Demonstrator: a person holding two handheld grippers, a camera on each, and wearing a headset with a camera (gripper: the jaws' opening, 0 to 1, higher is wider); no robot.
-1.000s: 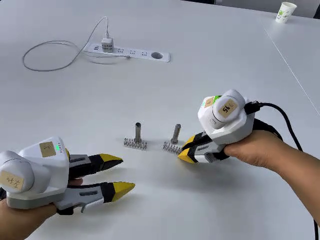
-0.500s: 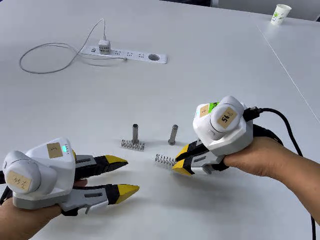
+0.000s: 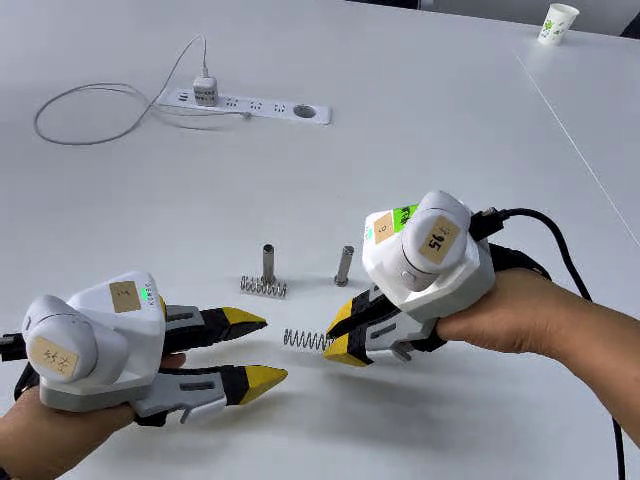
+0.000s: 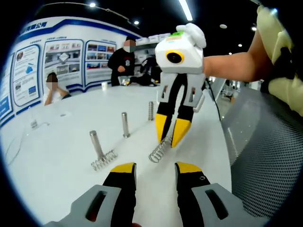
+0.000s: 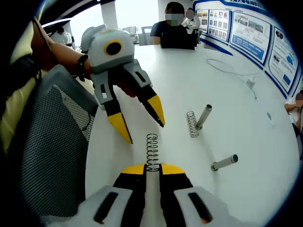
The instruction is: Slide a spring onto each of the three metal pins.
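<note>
while left claw gapes, right claw pinches a spring endwise, perhaps grazing table.

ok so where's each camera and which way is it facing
Head view: on the headset, looking forward and down at the table; both hands, the open left gripper and the right gripper shut on a spring show.
Left gripper view: on the left gripper, facing the right gripper; own jaws at the bottom.
Right gripper view: on the right gripper, facing the left gripper; own jaws pinch the spring.
Shared: both gripper views see the spring.
</note>
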